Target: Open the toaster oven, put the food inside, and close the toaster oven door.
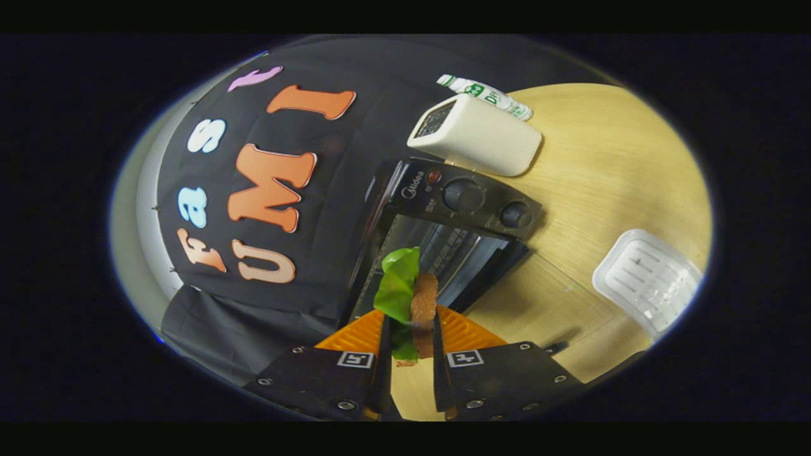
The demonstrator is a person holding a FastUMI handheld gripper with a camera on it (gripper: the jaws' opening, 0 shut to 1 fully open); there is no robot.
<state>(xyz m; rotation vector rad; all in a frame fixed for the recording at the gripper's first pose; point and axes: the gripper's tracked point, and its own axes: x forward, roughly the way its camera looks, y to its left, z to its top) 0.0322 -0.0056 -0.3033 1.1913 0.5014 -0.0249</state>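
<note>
My gripper (410,326) is shut on the food (408,291), a brown slab with a green lettuce leaf against it, which stands up between the two fingers. Just beyond the food lies the black toaster oven (466,202) with two round knobs on its control panel. The whole scene appears rolled sideways. The oven's glass door (491,266) hangs open, and the wire rack inside (443,244) shows behind the leaf. The food is held in front of the oven's opening, outside it.
A white boxy appliance (481,136) sits beyond the oven on the light wooden table (608,164), with a white bottle with green markings (488,95) behind it. A clear plastic tray (646,278) rests on the table beside the open door.
</note>
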